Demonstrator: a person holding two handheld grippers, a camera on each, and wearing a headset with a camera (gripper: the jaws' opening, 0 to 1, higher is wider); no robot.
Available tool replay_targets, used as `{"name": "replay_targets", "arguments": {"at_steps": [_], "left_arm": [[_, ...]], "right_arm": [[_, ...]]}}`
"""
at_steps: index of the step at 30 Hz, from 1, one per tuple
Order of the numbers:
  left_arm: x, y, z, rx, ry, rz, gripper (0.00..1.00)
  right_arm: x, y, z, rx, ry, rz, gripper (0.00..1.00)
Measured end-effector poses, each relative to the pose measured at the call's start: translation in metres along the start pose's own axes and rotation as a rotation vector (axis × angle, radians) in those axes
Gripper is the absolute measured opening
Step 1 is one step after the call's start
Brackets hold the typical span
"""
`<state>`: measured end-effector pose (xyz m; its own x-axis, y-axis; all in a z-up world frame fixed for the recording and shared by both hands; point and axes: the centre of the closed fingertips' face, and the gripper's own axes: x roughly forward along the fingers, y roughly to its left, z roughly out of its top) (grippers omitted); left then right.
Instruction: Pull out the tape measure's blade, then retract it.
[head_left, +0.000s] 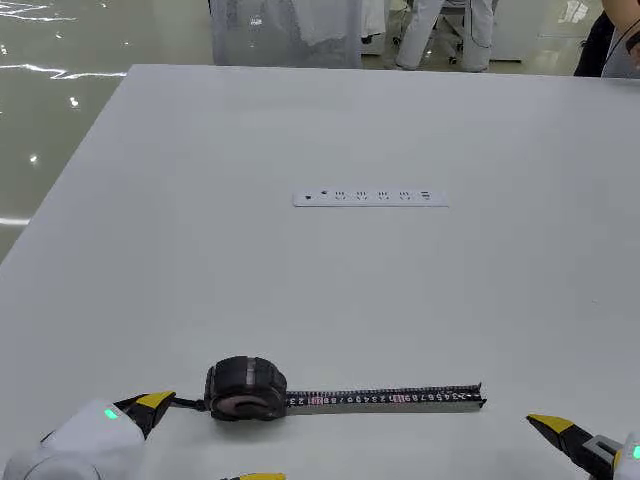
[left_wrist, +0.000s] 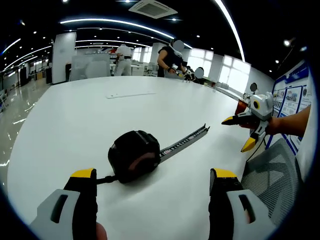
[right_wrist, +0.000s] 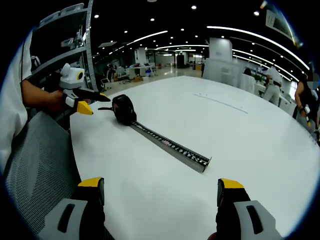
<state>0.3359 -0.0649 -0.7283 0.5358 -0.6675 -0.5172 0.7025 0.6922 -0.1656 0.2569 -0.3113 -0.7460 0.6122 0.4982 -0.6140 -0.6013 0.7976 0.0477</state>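
A black, round-cased tape measure is seen lying on its side on the wide white bench, near the edge closest to the person. Its narrow, marked metal blade is drawn out flat along the bench surface, to the right in the head view, and its hooked end rests on the bench.

A short black strap runs from the case toward one yellow-tipped jaw of the left tool. Whether strap and jaw touch cannot be told. The left tool's jaws are spread wide, the case lies just ahead of the opening, and nothing is gripped between them.

The right tool is likewise held with its jaws wide apart and nothing between them. The blade's hooked end lies ahead of it on the bench, apart from both jaws.

In the left gripper view the right tool is seen near the blade's end, held in a hand. In the right gripper view the left tool is seen just beside the case, at the far end of the blade.

A flat white power strip lies towards the middle of the bench, well apart from the tape measure. A grey mesh chair is seen beside the bench edge in the right gripper view.
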Motion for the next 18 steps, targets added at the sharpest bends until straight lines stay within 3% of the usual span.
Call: {"name": "replay_targets", "arguments": {"at_steps": [11, 18], "left_arm": [[0.021, -0.005, 0.004, -0.015, 0.004, -0.007, 0.89], [0.025, -0.008, 0.003, -0.027, 0.009, -0.009, 0.88]], "right_arm": [[-0.001, -0.009, 0.004, 0.017, -0.016, -0.011, 0.94], [0.000, -0.009, 0.005, 0.013, -0.014, -0.008, 0.93]]}}
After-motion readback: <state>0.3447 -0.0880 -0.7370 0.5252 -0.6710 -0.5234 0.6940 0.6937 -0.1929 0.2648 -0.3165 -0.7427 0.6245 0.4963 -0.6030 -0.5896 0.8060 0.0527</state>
